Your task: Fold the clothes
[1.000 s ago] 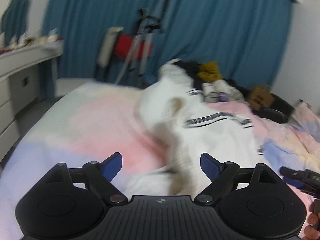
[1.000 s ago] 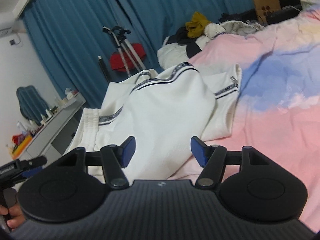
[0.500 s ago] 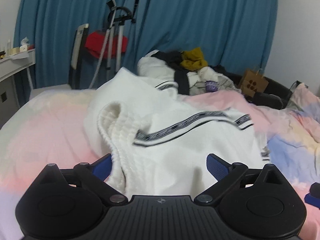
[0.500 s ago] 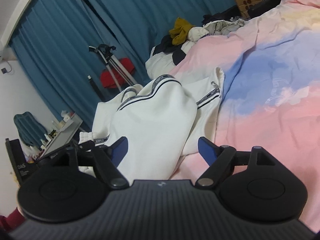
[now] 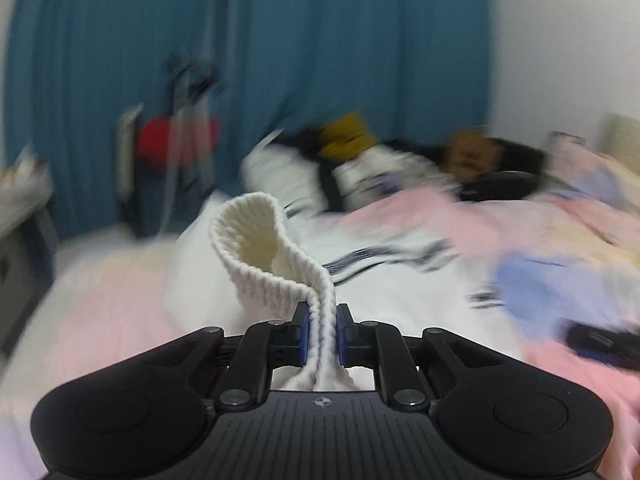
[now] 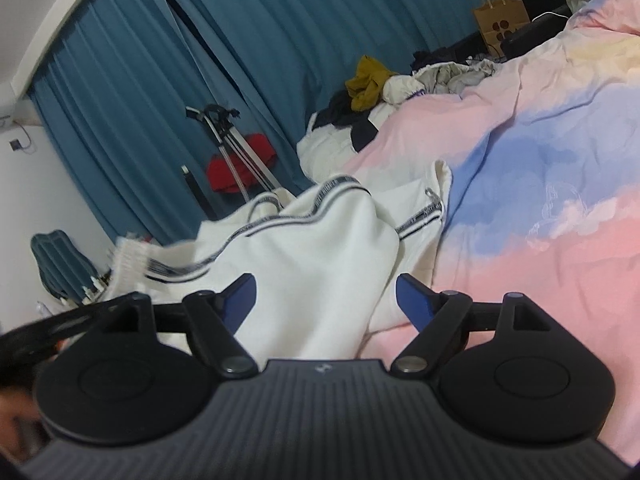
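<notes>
The left tongs (image 5: pixel 322 334) are pinched tight on the ribbed cuff (image 5: pixel 272 264) of a white garment (image 6: pixel 320 264), the knit band squeezed between the two blue pads and rising in a loop toward 11 o'clock in the left wrist view. The rest of the garment lies crumpled on the bed (image 6: pixel 540 280), spreading from the middle of that view toward 2 o'clock, its dark striped trim (image 5: pixel 384 256) blurred. In the right wrist view the right tongs (image 6: pixel 325 300) stand wide apart and grip nothing; the garment's white body lies directly beyond the gap and runs toward 10 o'clock, where its ribbed end is lifted and smeared by motion. The pink and blue duvet fills that view from 1 to 4 o'clock. A heap of other clothes (image 6: pixel 384 92) sits at the far edge of the bed at 12 o'clock, with a brown paper bag (image 6: pixel 502 20) near 1 o'clock, and blue curtains (image 6: pixel 240 60) hang behind. A tripod (image 6: pixel 232 144) stands by the curtains at about 11 o'clock.
</notes>
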Action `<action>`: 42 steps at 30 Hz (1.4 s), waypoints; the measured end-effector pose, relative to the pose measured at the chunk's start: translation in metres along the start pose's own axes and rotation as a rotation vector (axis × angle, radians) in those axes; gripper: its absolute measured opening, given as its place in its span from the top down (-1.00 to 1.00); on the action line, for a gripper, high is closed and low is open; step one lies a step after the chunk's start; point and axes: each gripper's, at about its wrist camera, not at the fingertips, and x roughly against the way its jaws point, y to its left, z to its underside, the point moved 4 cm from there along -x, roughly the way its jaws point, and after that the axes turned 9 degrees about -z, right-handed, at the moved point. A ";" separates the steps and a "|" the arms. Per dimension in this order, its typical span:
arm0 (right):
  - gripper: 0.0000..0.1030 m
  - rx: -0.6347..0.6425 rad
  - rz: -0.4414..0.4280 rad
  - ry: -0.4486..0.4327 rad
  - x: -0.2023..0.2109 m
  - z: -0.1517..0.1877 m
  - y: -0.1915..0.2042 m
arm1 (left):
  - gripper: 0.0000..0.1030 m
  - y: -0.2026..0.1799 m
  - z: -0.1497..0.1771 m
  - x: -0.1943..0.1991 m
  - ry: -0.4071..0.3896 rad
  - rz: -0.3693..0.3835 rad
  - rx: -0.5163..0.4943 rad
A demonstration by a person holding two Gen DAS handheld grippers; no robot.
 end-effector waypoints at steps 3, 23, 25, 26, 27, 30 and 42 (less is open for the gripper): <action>-0.55 -0.002 -0.020 -0.018 0.006 -0.005 0.002 | 0.74 -0.038 0.014 0.049 -0.014 0.152 -0.099; -0.75 0.099 -0.163 0.310 0.021 0.031 0.059 | -0.05 -0.076 0.117 0.080 0.165 0.266 -0.104; -0.75 0.140 -0.095 0.352 0.016 0.042 0.056 | -0.08 -0.067 0.115 0.090 0.160 0.226 -0.083; -0.74 0.139 -0.052 0.372 0.014 0.046 0.050 | -0.16 -0.058 0.113 0.098 0.147 0.192 -0.058; -0.72 0.116 0.006 0.382 0.015 0.050 0.040 | -0.22 -0.048 0.111 0.108 0.131 0.152 -0.028; 0.10 -0.059 0.112 0.388 0.026 0.051 0.004 | -0.57 -0.015 0.103 0.123 0.092 0.054 0.082; 0.43 -0.166 0.140 0.362 0.046 0.067 0.000 | -0.46 0.066 0.143 0.057 0.428 -0.094 0.529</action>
